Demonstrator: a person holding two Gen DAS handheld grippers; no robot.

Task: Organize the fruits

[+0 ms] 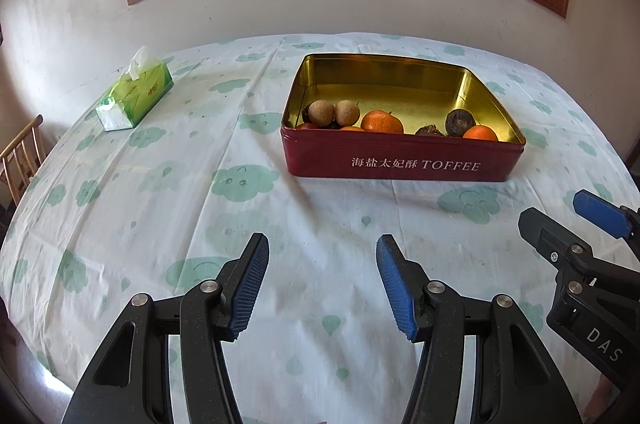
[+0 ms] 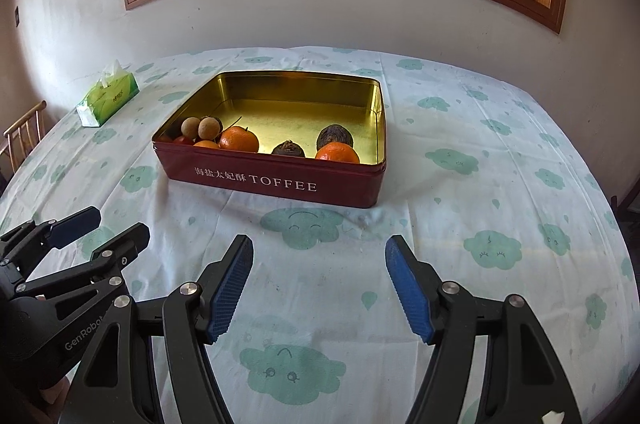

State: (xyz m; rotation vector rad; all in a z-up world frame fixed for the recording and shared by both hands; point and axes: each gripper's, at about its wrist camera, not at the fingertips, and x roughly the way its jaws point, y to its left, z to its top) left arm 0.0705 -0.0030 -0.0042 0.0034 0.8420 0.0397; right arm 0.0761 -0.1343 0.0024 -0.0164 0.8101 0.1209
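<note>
A red TOFFEE tin with a gold inside stands on the table ahead of both grippers. It holds two tan round fruits, oranges, two dark brown fruits and a bit of red fruit. My left gripper is open and empty above the cloth, short of the tin. My right gripper is open and empty, beside the left one. Each gripper shows in the other's view, the right and the left.
A green tissue pack lies at the far left of the table. The table wears a white cloth with green clouds. A wooden chair stands at the left edge. A wall with a window is behind the table.
</note>
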